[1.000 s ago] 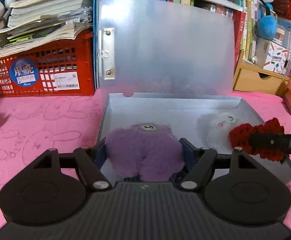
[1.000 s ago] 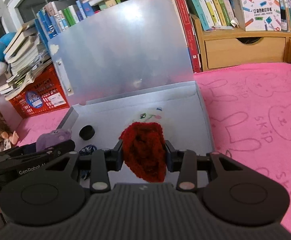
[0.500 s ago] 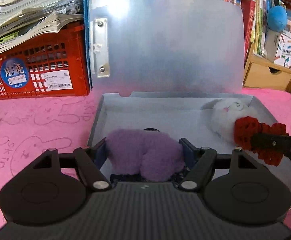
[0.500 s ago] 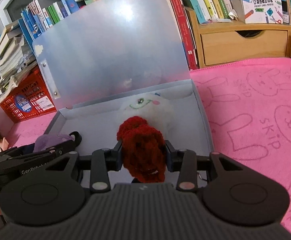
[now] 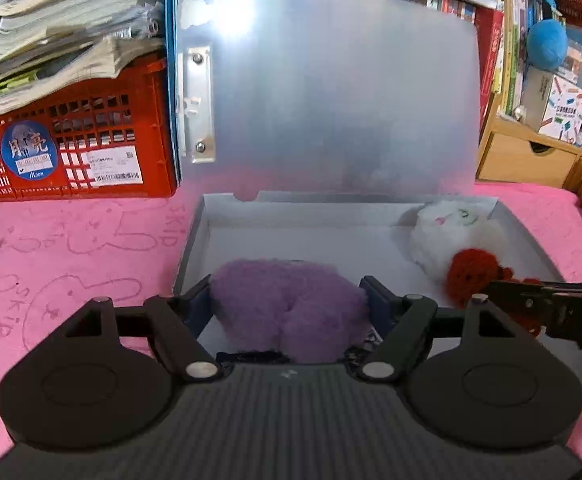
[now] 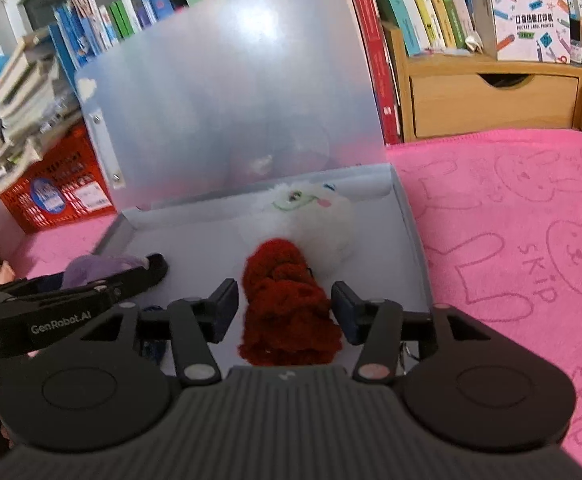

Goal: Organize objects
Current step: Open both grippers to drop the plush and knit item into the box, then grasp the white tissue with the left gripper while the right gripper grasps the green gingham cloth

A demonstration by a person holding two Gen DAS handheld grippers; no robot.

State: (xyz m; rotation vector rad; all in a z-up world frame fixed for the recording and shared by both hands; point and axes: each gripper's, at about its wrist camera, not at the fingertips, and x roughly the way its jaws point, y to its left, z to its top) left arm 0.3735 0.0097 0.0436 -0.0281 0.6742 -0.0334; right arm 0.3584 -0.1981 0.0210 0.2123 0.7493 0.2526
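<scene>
Purple plush (image 5: 287, 312) low centre, pinched by left gripper (image 5: 289, 304) over grey box (image 5: 195, 236). Red knit (image 6: 287, 304) lying loose between spread right gripper (image 6: 285, 306) fingers, touching white plush (image 6: 311, 216). Pink cloth (image 6: 511, 208) around.

Grey file box (image 5: 195, 236): lid raised upright; white plush (image 6: 311, 216) lodged at the far right. Red crocheted piece (image 6: 287, 312) laid against it; purple plush (image 5: 287, 304) held over the near left.

"GenRobot.AI" on left tongs (image 6: 153, 270); "SKIP" on pink cloth (image 6: 531, 208).
</scene>
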